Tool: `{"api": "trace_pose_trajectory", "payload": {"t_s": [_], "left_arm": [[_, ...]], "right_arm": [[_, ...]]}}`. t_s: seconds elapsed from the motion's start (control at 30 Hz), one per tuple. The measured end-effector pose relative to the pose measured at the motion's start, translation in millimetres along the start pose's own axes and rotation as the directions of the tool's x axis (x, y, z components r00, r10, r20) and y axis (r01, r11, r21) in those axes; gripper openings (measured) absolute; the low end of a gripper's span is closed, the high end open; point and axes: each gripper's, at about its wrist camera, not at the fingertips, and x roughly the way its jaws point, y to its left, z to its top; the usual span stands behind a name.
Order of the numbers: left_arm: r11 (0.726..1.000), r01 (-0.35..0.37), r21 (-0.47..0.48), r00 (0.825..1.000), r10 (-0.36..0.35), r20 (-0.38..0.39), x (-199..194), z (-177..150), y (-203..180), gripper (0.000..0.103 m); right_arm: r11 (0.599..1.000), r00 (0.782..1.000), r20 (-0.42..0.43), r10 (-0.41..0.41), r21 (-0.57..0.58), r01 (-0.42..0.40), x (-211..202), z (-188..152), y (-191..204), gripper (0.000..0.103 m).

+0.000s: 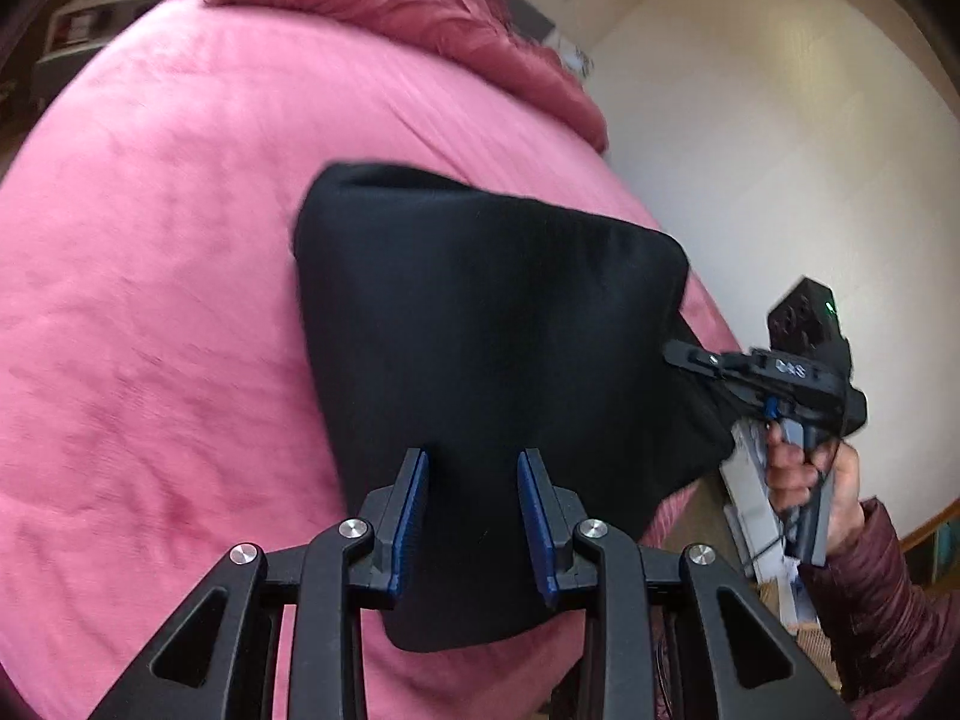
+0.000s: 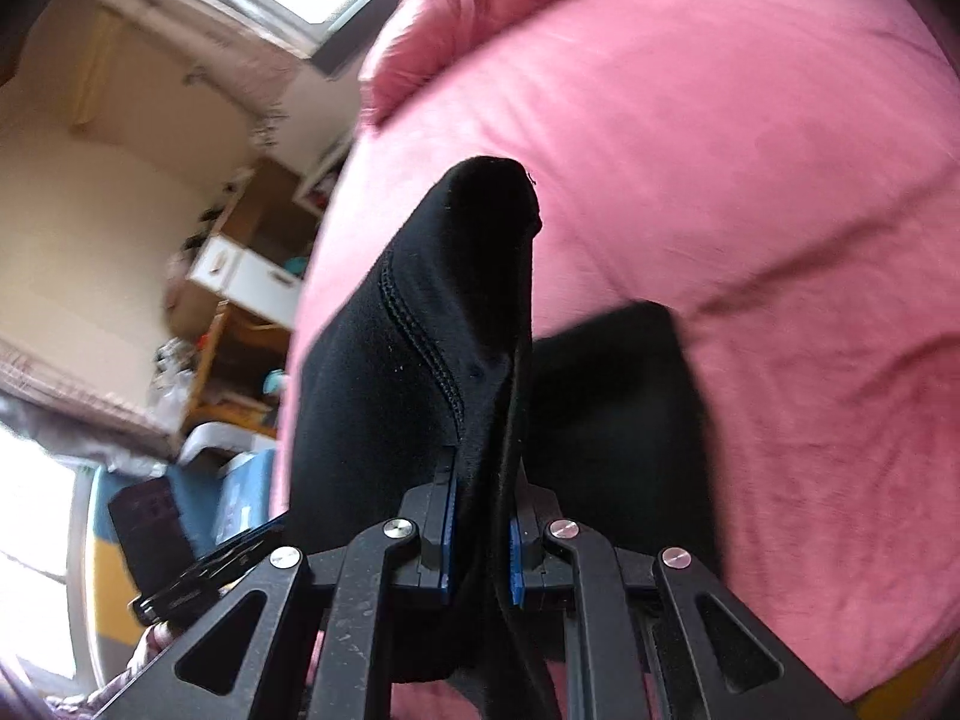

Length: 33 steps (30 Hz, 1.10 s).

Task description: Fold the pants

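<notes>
Black pants (image 1: 492, 324) lie folded into a thick pad on a pink bed cover (image 1: 168, 276). My left gripper (image 1: 474, 468) hovers over the pad's near edge with its blue-padded jaws apart; whether cloth sits between them I cannot tell. My right gripper (image 2: 483, 480) is shut on a raised fold of the pants (image 2: 432, 324), with the stitched seam running up from the jaws. In the left wrist view the right gripper (image 1: 678, 351) pinches the pad's right corner, held by a hand (image 1: 810, 480) in a dark red sleeve.
A bunched pink duvet (image 1: 420, 6) lies at the far end of the bed. Beside the bed stand wooden shelves with white boxes (image 2: 246, 276) and a blue and yellow floor mat (image 2: 102, 546). A cream wall (image 1: 780, 150) is on the right.
</notes>
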Motion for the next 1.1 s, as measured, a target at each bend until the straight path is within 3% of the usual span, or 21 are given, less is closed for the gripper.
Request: {"api": "trace_pose_trajectory", "payload": {"t_s": [0.17,0.33,0.5,0.63,0.97,1.0,1.03,1.1], "left_arm": [[1.0,-0.01,0.004,0.999,0.01,-0.048,20.4,-7.4,-5.2,0.031],[0.999,-0.031,0.027,0.998,0.032,-0.05,16.8,-10.5,-9.5,0.031],[1.0,-0.022,0.015,1.0,0.022,-0.013,9.7,-7.2,-5.8,0.031],[1.0,-0.02,0.024,1.0,0.02,0.017,0.9,-5.7,-8.4,0.031],[0.998,-0.025,0.05,1.0,0.024,0.02,-2.2,-5.2,-12.7,0.031],[0.998,-0.026,0.05,0.999,0.025,0.02,-1.9,-5.0,-12.5,0.031],[0.998,-0.026,0.051,0.999,0.025,0.022,-0.7,-3.8,-14.9,0.031],[0.998,-0.029,0.055,0.999,0.028,0.032,-1.6,-3.1,-16.4,0.031]], "right_arm": [[0.997,0.998,-0.045,-0.041,0.058,0.043,16.8,-2.3,-39.9,0.014],[0.99,1.0,0.0,-0.008,0.143,0.008,7.4,-7.7,-59.4,0.026],[0.989,0.997,0.077,-0.009,0.149,-0.002,-40.0,-27.5,-53.5,0.031],[0.99,0.996,0.076,0.036,0.136,-0.046,-64.5,-49.4,-39.6,0.031],[0.969,0.999,0.038,0.005,0.245,-0.014,-31.4,-77.1,-39.0,0.031],[0.968,0.999,0.047,-0.004,0.252,-0.008,-28.7,-75.2,-40.1,0.027],[0.966,0.998,0.062,-0.014,0.259,-0.002,-27.3,-73.1,-41.4,0.012],[0.968,0.997,0.065,-0.046,0.247,0.028,-26.4,-70.2,-39.6,0.008]]}}
